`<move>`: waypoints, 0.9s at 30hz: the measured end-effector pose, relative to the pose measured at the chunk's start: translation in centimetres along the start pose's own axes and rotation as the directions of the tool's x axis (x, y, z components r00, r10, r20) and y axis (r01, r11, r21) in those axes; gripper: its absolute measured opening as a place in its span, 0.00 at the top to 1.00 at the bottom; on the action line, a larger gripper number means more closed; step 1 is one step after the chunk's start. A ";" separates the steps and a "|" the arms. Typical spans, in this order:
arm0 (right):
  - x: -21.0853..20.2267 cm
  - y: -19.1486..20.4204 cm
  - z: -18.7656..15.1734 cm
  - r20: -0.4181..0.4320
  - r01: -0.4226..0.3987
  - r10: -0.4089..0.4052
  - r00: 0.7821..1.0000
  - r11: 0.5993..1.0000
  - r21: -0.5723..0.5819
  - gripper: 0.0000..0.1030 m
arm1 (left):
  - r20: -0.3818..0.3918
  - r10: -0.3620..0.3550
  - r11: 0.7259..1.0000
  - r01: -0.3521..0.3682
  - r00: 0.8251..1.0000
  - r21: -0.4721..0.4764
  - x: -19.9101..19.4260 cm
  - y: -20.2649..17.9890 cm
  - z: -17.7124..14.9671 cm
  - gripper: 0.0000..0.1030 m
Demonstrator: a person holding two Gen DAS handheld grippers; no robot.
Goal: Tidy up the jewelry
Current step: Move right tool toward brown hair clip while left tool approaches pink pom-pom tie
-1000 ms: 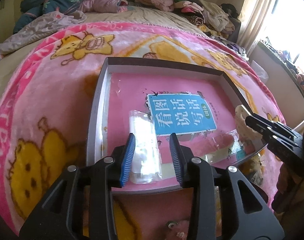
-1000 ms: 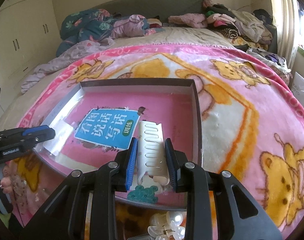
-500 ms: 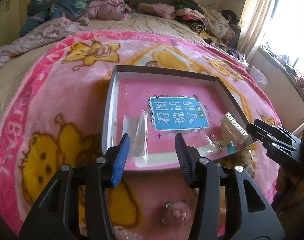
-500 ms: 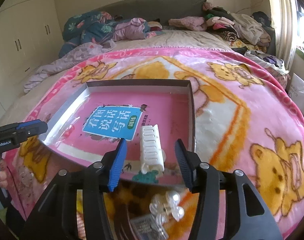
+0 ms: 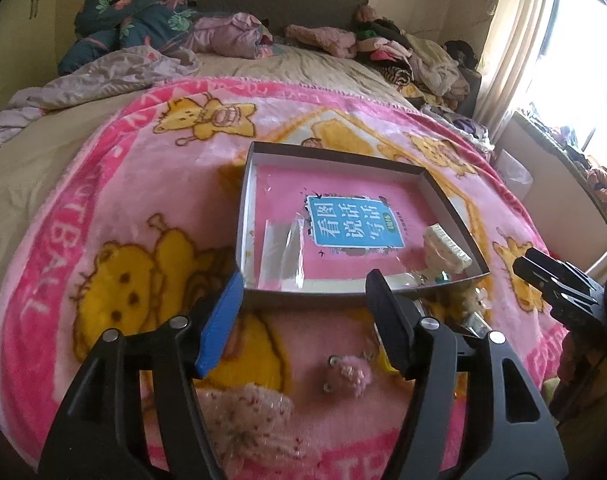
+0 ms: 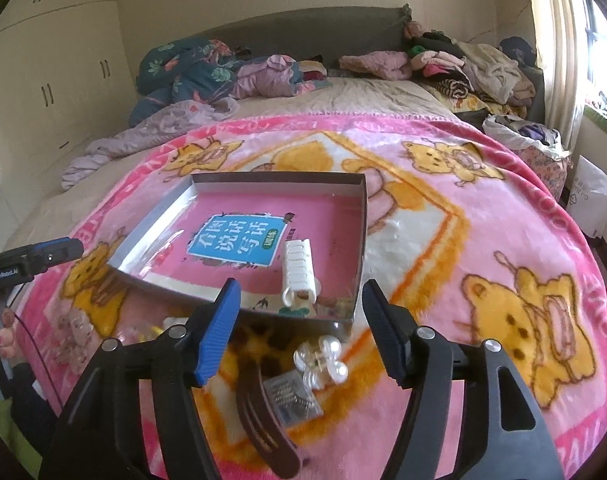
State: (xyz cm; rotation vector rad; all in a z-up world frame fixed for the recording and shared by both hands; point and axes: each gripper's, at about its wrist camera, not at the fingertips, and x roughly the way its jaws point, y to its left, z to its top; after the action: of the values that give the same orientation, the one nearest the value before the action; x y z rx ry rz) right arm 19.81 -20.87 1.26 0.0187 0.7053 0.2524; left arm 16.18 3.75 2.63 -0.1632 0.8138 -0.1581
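A shallow grey box [image 5: 245,216] [image 6: 361,240] with a pink book cover as its floor lies on the pink blanket. In it lie a clear plastic bag [image 5: 283,254] at the left and a cream hair claw [image 5: 447,248] [image 6: 299,274] at the right. My left gripper [image 5: 303,322] is open and empty, just in front of the box. My right gripper [image 6: 301,326] is open and empty, in front of the box's right corner. Below it lie a clear pearly clip [image 6: 321,360], a brown hair clip [image 6: 263,412] and a small packet [image 6: 293,398]. A pink fuzzy hair tie [image 5: 351,372] lies below the left gripper.
The bed's far end holds piled clothes [image 5: 415,52] and bedding [image 6: 191,68]. A floral scrunchie [image 5: 255,416] lies at the blanket's near edge. Small pale pieces [image 6: 71,328] lie left of the box. Wardrobes [image 6: 63,60] stand at left, a window [image 5: 583,40] at right.
Both grippers opened wider and drew back from the box toward me. The plastic bag and the cream claw, earlier between the fingers, now lie free in the box.
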 end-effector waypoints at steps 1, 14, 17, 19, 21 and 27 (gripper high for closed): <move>-0.3 0.1 -0.1 0.002 -0.002 0.002 1.000 1.000 0.000 0.37 | 0.002 0.000 1.000 0.000 1.000 -0.002 -0.3 0.0 -0.2 0.45; -3.8 1.9 -2.6 0.010 -0.039 0.039 0.999 0.999 -0.030 0.31 | 0.022 0.001 1.000 -0.001 1.000 0.003 -3.5 -0.5 -3.4 0.35; -4.4 2.2 -3.2 0.008 -0.045 0.045 0.999 0.998 -0.034 0.30 | 0.023 -0.002 1.000 0.002 1.000 0.002 -4.0 -0.6 -4.2 0.35; -4.7 2.4 -3.5 0.008 -0.047 0.048 0.999 0.998 -0.038 0.30 | 0.024 0.001 1.000 -0.001 1.000 0.003 -4.4 -0.5 -4.7 0.35; -5.0 2.5 -4.0 0.005 -0.051 0.051 0.999 0.998 -0.040 0.30 | 0.026 0.005 1.000 -0.005 1.000 0.001 -4.7 -0.5 -5.0 0.35; -5.6 3.0 -5.3 -0.011 -0.060 0.059 0.998 0.997 -0.050 0.30 | 0.016 0.012 1.000 -0.012 1.000 0.002 -5.2 -0.4 -6.4 0.34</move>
State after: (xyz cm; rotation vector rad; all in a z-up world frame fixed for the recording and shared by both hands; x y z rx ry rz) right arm 11.69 -19.64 1.09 -0.0092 0.7081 0.3275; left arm 7.92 3.84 2.06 -0.1575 0.7989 -0.1460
